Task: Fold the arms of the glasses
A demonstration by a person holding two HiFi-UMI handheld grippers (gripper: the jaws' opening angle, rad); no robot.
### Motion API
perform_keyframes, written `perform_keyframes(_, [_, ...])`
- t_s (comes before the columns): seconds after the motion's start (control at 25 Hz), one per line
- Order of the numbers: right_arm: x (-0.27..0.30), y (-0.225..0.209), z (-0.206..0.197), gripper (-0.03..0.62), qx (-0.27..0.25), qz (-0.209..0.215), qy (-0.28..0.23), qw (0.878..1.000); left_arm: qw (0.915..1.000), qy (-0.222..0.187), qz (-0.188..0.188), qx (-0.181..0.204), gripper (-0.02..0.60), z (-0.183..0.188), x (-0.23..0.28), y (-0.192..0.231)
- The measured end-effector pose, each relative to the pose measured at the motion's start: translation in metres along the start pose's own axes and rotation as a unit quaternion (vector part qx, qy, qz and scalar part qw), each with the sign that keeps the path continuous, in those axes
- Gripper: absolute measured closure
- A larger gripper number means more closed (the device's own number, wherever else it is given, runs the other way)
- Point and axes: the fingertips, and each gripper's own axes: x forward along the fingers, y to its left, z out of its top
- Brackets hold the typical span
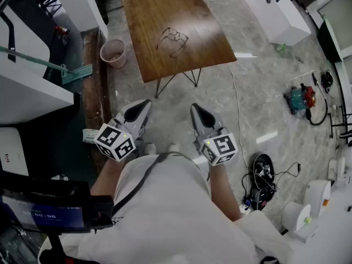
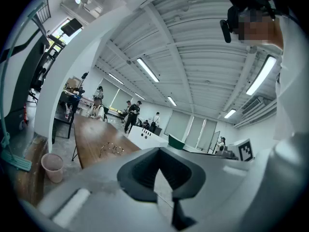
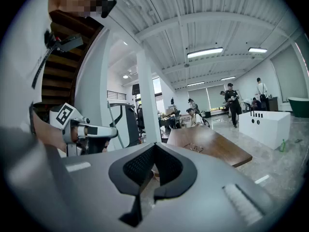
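Holding both grippers close to the body, a person points them forward, side by side. The left gripper (image 1: 144, 103) is squeezed shut and has nothing in it. The right gripper (image 1: 195, 108) is squeezed shut too, and it is also empty. The glasses (image 1: 173, 39) lie well ahead of both grippers, on top of the brown table (image 1: 165, 7). Their arms look spread open. A pink bucket (image 1: 113, 52) stands on the floor ahead of the left gripper, just beside the table.
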Motion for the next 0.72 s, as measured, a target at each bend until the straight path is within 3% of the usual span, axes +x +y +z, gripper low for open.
perform_keyframes(0.52, [0.01,0.02,-0.004,0.585,0.0,-0.005,0.006,1.0,0.9999,0.001,-0.014,-0.001,0.577,-0.001,-0.021,0.014])
perform_keyframes(0.72, [0.015,0.034,-0.001,0.586,0.013,-0.006,-0.003,1.0,0.9999,0.011,0.0,-0.013,0.578,-0.002,-0.031,0.032])
